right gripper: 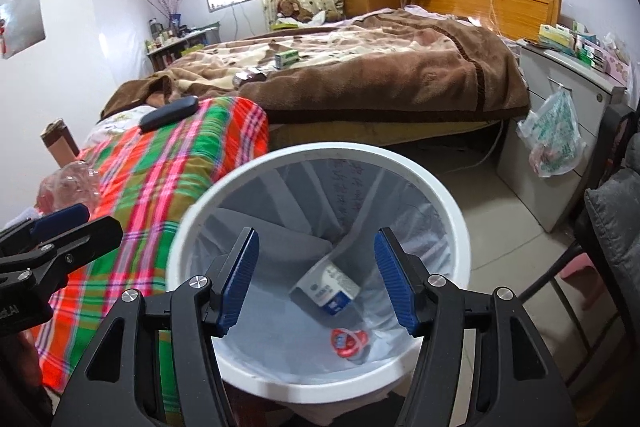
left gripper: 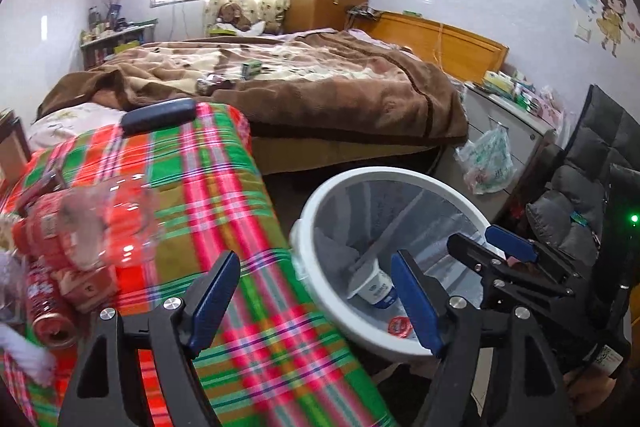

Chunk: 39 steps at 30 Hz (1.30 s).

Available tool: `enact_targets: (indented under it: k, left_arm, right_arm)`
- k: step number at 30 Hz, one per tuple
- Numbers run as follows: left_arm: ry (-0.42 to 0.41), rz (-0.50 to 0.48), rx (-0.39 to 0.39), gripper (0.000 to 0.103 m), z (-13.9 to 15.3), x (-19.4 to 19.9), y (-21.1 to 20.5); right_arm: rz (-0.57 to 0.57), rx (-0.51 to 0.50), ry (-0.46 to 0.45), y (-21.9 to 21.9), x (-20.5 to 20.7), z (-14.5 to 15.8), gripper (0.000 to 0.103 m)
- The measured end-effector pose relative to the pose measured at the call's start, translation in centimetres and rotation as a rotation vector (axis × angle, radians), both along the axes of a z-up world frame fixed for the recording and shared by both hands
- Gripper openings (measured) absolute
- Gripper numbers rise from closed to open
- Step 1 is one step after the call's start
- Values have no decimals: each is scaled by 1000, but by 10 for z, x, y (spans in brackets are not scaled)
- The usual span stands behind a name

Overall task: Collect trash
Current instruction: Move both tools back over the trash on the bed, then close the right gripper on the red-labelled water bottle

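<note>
A white trash bin (right gripper: 440, 195) with a clear liner stands on the floor beside the plaid-covered surface (left gripper: 224, 195). In it lie a white and blue carton (right gripper: 328, 287) and a red wrapper (right gripper: 346, 343); both show in the left wrist view too, the carton (left gripper: 374, 287) and the wrapper (left gripper: 400, 327). My right gripper (right gripper: 316, 283) is open and empty above the bin's mouth. My left gripper (left gripper: 316, 299) is open and empty over the plaid edge, next to the bin (left gripper: 320, 203). A red can (left gripper: 48, 311), a red pack and a crumpled clear bottle (left gripper: 104, 223) lie on the plaid at the left.
A dark remote (left gripper: 160, 115) lies on the far plaid end. Behind is a bed with a brown blanket (right gripper: 400, 75), with a small green box (right gripper: 286, 58) and a dark object on it. A cabinet with a hanging plastic bag (right gripper: 554, 135) and a dark chair (right gripper: 616, 219) are right.
</note>
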<state>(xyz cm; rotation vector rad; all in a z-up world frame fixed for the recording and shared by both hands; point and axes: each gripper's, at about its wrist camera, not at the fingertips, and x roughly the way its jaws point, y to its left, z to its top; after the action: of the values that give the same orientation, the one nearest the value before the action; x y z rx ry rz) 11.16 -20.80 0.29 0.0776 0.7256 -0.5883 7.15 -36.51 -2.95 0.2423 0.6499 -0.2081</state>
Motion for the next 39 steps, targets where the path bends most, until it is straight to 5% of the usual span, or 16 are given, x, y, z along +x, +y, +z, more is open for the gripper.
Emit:
enact_targets:
  k: [20, 29, 39]
  left_arm:
    - [-46, 307, -13, 77, 14, -13, 141]
    - [22, 505, -16, 77, -2, -7, 229]
    - [70, 582, -27, 77, -17, 4, 268]
  right_arm:
    - [220, -41, -65, 75, 21, 17, 62]
    - [407, -60, -110, 126, 45, 31, 62]
    - [587, -98, -137, 169, 83, 50, 62]
